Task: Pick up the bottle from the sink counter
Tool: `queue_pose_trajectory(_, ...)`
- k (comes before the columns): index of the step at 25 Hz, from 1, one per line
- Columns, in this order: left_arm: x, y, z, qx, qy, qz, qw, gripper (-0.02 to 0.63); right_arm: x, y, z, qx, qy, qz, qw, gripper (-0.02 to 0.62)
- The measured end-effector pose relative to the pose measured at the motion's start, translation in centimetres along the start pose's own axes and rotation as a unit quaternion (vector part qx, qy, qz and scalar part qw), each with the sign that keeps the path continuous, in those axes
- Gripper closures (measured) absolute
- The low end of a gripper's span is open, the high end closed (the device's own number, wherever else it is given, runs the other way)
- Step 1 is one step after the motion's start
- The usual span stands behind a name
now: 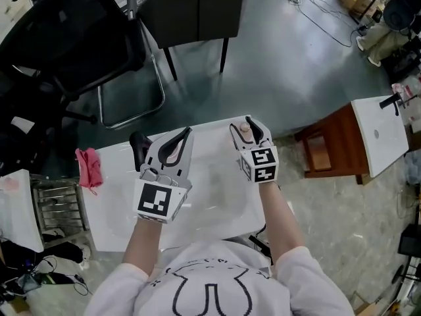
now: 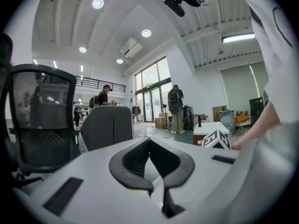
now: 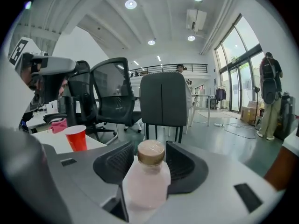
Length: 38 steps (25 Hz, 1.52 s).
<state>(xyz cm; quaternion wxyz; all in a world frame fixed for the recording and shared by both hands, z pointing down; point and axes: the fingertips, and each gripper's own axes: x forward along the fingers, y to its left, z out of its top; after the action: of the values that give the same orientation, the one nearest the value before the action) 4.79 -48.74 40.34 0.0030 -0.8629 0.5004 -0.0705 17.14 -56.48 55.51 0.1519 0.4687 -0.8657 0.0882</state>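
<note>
At frame centre, over the sink counter (image 1: 118, 176): grips pink bottle (image 3: 145, 185) in right gripper (image 1: 249, 129), holds left gripper (image 1: 184, 135) shut, empty.

Seen: 1 btl (image 3: 147, 183), 1 red cup (image 3: 76, 139), 1 pink cloth (image 1: 89, 168), 1 grey chair (image 1: 191, 8).

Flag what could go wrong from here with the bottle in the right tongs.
1. The right tongs hold the pink bottle high, near its shoulder under the cap; its smooth body might slip or swing.
2. A red cup stands on the counter to the left; a leftward sweep could knock it.
</note>
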Motion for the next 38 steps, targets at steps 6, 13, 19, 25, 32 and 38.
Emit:
queue_pose_trajectory(6, 0.0, 0.3, -0.3, -0.003, 0.007, 0.004, 1.0, 0.597, 0.9, 0.0, -1.2, -0.003, 0.015, -0.003, 1.0, 0.385)
queue_pose_trajectory(13, -0.3, 0.9, -0.3, 0.0, 0.001, 0.008, 1.0, 0.597, 1.2, 0.1, -1.1, -0.01, 0.009, 0.004, 1.0, 0.385)
queue_pose_trajectory(19, -1.0, 0.9, -0.1, 0.003, 0.004, 0.007, 1.0, 0.597, 0.9, 0.0, -0.8, -0.005, 0.01, -0.016, 1.0, 0.449)
queue_pose_trajectory(25, -1.9, 0.7, 0.7, -0.002, 0.004, 0.009, 0.9999, 0.597, 0.1, 0.7, -0.5, 0.006, 0.02, -0.017, 1.0, 0.456)
queue_pose_trajectory(32, -3.4, 0.0, 1.8, 0.011, -0.025, -0.002, 0.9996, 0.597, -1.9, 1.5, 1.1, 0.001, 0.003, -0.025, 1.0, 0.456)
queue_pose_trajectory(38, -5.2, -0.6, 3.3, 0.015, -0.046, -0.009, 0.9988, 0.597, -4.4, 2.3, 3.0, -0.01, -0.01, -0.038, 0.999, 0.457)
